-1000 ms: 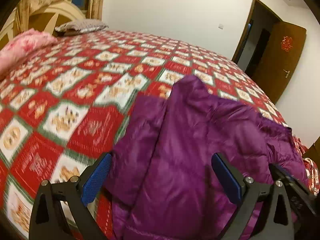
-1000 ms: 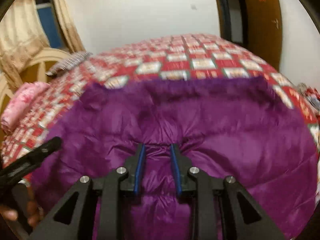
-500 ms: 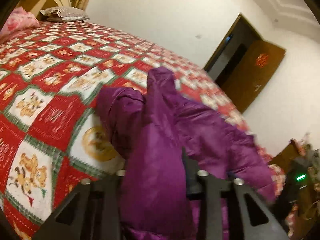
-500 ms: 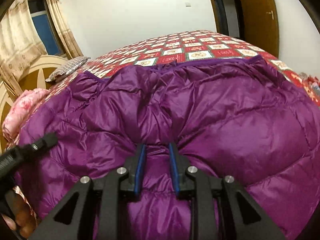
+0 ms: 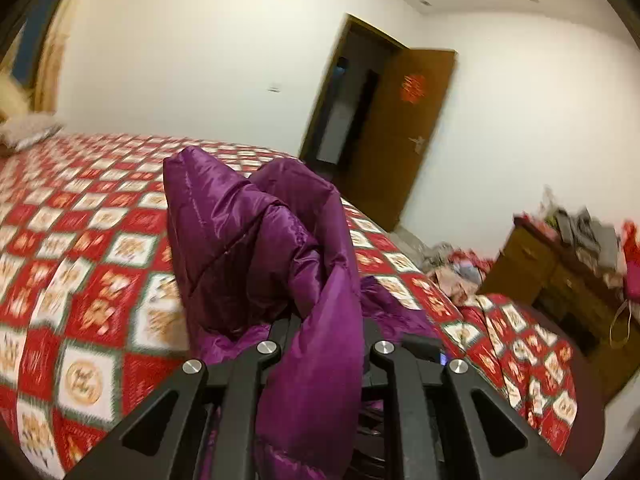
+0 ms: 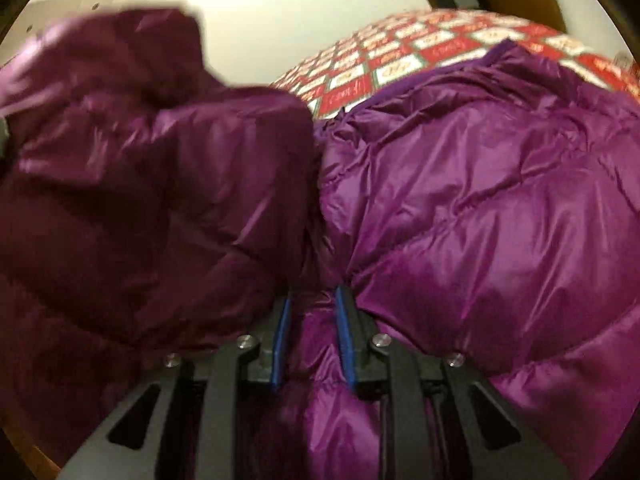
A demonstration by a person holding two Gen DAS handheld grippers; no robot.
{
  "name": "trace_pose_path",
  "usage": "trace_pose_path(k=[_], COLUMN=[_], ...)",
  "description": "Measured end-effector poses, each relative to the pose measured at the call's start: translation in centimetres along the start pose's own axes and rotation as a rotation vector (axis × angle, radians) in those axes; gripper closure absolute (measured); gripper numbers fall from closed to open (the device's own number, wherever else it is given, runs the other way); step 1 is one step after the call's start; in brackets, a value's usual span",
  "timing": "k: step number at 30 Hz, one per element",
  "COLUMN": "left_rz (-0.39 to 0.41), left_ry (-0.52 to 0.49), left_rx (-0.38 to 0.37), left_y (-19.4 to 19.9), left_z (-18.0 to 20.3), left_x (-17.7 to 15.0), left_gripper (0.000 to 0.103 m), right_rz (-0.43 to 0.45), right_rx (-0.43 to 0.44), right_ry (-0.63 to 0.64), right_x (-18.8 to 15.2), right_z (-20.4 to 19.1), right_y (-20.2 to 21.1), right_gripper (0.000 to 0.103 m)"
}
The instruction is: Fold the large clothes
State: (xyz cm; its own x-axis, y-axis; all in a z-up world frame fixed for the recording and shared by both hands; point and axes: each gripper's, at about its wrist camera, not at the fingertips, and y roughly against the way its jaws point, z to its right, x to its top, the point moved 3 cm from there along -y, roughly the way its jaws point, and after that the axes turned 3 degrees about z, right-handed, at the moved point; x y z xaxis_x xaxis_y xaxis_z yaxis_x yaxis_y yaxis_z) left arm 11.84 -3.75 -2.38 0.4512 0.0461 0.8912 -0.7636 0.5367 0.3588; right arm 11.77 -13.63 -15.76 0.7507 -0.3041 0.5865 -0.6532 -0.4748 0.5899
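both claws clamped on purple puffer jacket (image 6: 480, 200): left gripper (image 5: 324, 344) lifts bunched side ahead, probably to fold over; right gripper (image 6: 310, 312) pinches hem, anchoring rest on bed (image 5: 80, 280).

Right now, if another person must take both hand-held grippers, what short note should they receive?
Left hand-held gripper: shut on the purple jacket, holding one side of it lifted above the bed.
Right hand-held gripper: shut on the jacket near its middle edge.
Jacket: the right part lies spread on the red patterned bed; the left part hangs raised in the air.
Done: both grasps are taken and the fold is begun.
Left: probably lay the raised part over the flat part, release, then smooth.
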Motion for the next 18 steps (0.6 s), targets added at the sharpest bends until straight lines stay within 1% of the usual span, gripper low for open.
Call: trace_pose_path(k=[1,2,3,4,6,10,13,17,18], left_rz=[-0.008,-0.017,-0.027,-0.039,-0.060,-0.127,-0.177,-0.244,-0.262], left_ry=[-0.030,-0.073,-0.103,-0.125,-0.149,-0.205,-0.221,-0.231,-0.230], left_rx=[-0.009,-0.020,-0.029,-0.040,-0.063,-0.109,-0.134,-0.169,-0.183], left_y=[-0.7,-1.3,-1.8,-2.4,-3.1,-6.0,-8.1,-10.5,-11.1], left_z=[0.8,2.3,3.5,4.4,6.0,9.4,11.0,12.7,13.0], left_x=[0.2,0.3,0.3,0.1,-0.6,-3.0,-4.9,-7.0,-7.6], left_gripper=[0.088,0.088,0.088,0.088,0.088,0.088,0.088,0.088,0.088], right_rz=[-0.007,0.001,0.034,0.068,0.123,0.213,0.247,0.266,0.269], right_rx=[0.016,0.031,0.042,0.043,0.028,-0.063,-0.143,-0.177,-0.185], right_ry=[-0.013,-0.026,-0.036,-0.046,-0.072,-0.122,-0.140,-0.191,-0.197], right_x=[0.2,0.5,0.9,1.3,1.9,2.4,2.4,2.0,1.9], right_z=[0.2,0.5,1.1,1.7,3.4,8.0,10.9,13.0,13.4], right_y=[0.5,1.4,3.1,4.5,7.2,12.6,15.5,17.6,18.0], right_gripper=[0.080,0.080,0.078,0.074,0.073,0.073,0.072,0.071,0.067])
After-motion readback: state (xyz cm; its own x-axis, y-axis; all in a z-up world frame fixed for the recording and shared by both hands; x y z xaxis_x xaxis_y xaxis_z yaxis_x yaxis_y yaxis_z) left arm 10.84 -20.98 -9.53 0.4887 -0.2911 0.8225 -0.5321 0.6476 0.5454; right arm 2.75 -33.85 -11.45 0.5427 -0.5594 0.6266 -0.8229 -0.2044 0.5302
